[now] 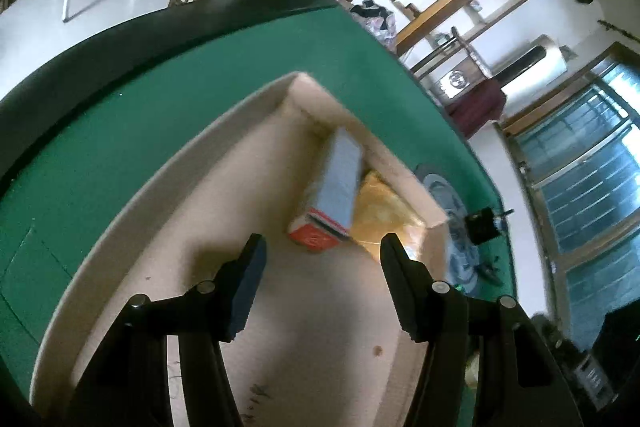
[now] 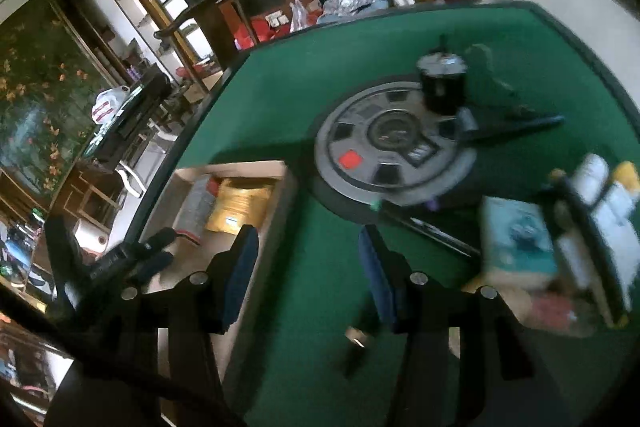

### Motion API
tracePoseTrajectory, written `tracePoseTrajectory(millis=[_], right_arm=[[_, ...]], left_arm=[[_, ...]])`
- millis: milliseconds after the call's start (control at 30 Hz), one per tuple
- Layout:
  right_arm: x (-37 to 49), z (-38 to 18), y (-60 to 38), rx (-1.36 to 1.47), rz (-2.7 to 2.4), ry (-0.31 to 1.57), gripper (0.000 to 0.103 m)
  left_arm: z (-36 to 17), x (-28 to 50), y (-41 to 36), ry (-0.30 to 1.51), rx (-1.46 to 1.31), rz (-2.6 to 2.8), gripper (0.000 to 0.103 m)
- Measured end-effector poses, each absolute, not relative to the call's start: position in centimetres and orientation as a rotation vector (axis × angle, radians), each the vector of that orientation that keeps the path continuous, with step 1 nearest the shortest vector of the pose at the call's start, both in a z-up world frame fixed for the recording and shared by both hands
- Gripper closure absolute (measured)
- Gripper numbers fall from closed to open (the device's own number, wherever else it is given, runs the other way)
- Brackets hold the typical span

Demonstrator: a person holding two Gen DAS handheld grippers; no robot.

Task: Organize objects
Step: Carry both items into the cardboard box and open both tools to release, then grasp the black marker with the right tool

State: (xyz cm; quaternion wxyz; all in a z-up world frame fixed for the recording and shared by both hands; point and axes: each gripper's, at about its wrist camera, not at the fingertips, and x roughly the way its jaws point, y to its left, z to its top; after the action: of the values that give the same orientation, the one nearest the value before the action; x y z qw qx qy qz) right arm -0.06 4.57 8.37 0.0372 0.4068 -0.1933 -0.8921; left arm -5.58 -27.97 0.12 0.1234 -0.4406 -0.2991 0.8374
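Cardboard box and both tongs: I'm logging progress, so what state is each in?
Cardboard box: open-topped, holding two items.
Blue carton: lying inside, against the box wall.
Yellow packet: lying flat inside.
Left tongs: open, empty.
Right tongs: open, empty.

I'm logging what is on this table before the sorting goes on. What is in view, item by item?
table: one, green felt top with dark rim, under everything
cardboard box: one, beige, open, on the felt
long carton: one, pale blue with a red end, lying inside the box by its far wall
yellow packet: one, golden yellow, inside the box beside the carton
round control panel: one, grey with a red square, set in the table's middle
black cylinder: one, black, at the panel's far edge
basket of items: one, dark-rimmed, blurred contents, near right of the table
left gripper: one, black, open, empty, over the box
right gripper: one, black, open, empty, over the felt
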Motion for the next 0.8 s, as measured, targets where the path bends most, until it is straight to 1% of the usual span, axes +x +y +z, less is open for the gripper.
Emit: tracePoseTrajectory(millis=[100, 133, 167, 200, 267, 333, 433, 567, 633, 700, 733, 767, 800], right_arm=[[2.5, 8.8, 6.6, 1.221, -2.774, -0.621, 0.051], [3.3, 8.9, 7.5, 1.208, -2.784, -0.641, 0.048], [4.0, 9.0, 8.3, 1.196, -2.796, -0.661, 0.046], [4.6, 9.0, 9.0, 1.186, -2.809, -0.676, 0.043], [5.7, 8.9, 10.4, 1.17, -2.832, -0.701, 0.043], [6.6, 8.5, 11.8, 1.164, -2.836, -0.74, 0.043], [7.8, 7.8, 13.5, 1.166, -2.822, -0.795, 0.043], [9.2, 7.3, 15.4, 1.162, -2.825, -0.835, 0.043], [9.9, 7.4, 16.4, 1.157, -2.835, -0.842, 0.043], [10.5, 7.5, 17.2, 1.145, -2.847, -0.85, 0.043], [10.7, 7.3, 17.6, 1.14, -2.851, -0.852, 0.043], [10.9, 7.3, 18.0, 1.134, -2.855, -0.86, 0.043], [11.0, 7.2, 18.2, 1.132, -2.855, -0.869, 0.042]], left_arm=[[3.0, -4.2, -27.3, -0.829, -1.201, 2.472, 0.05], [4.0, -3.9, -26.8, -0.805, -1.172, 2.477, 0.047], [5.4, -3.0, -25.7, -0.743, -1.135, 2.488, 0.039], [6.5, -2.4, -24.6, -0.679, -1.114, 2.498, 0.036], [8.2, -0.4, -21.1, -0.523, -1.1, 2.504, 0.033], [8.3, 0.6, -18.5, -0.429, -1.125, 2.461, 0.03], [6.7, 1.6, -13.6, -0.322, -1.218, 2.359, 0.03], [3.2, 2.3, -8.2, -0.162, -1.352, 2.31, 0.03], [2.1, 2.7, -6.7, -0.061, -1.379, 2.33, 0.03], [1.9, 2.9, -5.6, 0.044, -1.342, 2.395, 0.031], [2.0, 2.9, -5.4, 0.069, -1.332, 2.399, 0.035], [1.9, 2.7, -5.3, 0.09, -1.329, 2.41, 0.042], [1.9, 2.7, -5.4, 0.098, -1.328, 2.416, 0.045]])
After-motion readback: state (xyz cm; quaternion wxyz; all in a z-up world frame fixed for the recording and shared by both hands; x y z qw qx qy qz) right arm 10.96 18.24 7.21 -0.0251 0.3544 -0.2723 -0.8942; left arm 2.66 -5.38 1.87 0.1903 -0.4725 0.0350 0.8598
